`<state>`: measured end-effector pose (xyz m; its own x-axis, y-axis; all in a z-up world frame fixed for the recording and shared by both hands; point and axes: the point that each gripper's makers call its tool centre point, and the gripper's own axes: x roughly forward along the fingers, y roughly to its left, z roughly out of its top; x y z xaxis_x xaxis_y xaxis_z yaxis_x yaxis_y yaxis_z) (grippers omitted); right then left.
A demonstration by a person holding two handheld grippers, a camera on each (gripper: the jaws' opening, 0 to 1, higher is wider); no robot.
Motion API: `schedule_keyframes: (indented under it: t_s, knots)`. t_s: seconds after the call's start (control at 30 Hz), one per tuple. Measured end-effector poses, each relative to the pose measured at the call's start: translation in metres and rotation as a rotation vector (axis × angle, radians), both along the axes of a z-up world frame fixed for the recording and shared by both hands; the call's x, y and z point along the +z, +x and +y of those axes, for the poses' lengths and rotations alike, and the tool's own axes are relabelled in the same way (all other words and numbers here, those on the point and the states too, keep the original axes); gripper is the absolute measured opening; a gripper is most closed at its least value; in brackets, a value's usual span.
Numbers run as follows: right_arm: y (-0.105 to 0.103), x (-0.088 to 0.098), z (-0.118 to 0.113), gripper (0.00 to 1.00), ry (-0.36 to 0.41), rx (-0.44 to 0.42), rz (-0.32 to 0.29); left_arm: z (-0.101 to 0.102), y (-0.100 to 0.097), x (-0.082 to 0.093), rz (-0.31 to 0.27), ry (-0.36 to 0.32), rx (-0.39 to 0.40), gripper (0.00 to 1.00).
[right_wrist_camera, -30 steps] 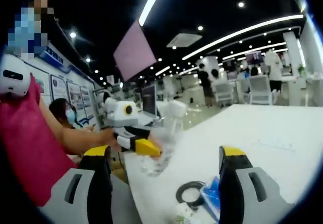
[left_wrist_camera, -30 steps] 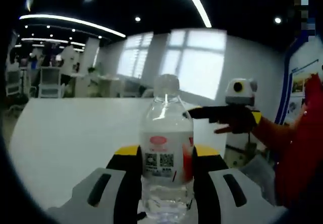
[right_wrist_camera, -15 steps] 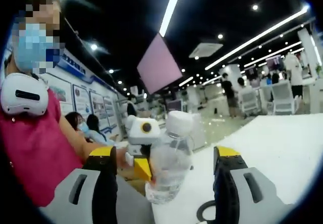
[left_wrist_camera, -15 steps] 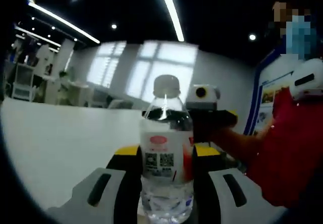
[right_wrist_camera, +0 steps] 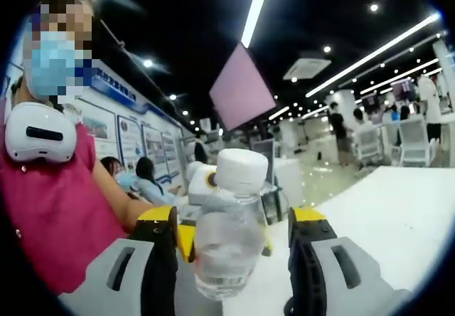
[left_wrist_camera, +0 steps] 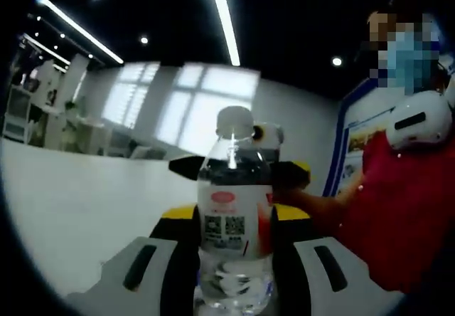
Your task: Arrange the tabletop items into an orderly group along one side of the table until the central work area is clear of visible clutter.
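While the left gripper (left_wrist_camera: 233,248) grips the water bottle (left_wrist_camera: 234,216) (upright), right gripper (right_wrist_camera: 231,241) flanks it.

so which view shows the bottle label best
The left gripper view: the bottle faces it with the label's red logo and codes readable. The right gripper view shows the bottle tilted, cap clear, no label legible.

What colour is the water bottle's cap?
White, on the clear water bottle; clearest in the right gripper view.
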<state>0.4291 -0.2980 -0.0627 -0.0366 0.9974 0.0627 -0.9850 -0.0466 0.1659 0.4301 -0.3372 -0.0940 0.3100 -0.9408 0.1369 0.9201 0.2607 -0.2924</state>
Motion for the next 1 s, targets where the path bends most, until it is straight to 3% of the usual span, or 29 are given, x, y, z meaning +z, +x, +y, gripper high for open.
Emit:
schedule_keyframes:
  t_s: [0.37,0.63,1.0]
  knots:
    - [-0.0081,-0.0004,0.0040,0.45,-0.010,0.050,-0.013,-0.0033,-0.0048,0.0006,-0.003,-0.005,-0.035,0.36]
    - [-0.0061,0.0037,0.0049,0.43,0.006,0.044,-0.001,-0.0019,-0.0045,0.0046,-0.005,-0.027,-0.035,0.36]
    - [-0.0026,-0.0004,0.0052,0.40,-0.033,0.001,-0.014,-0.0025,-0.0012,0.0004,-0.007,-0.019,-0.020,0.37]
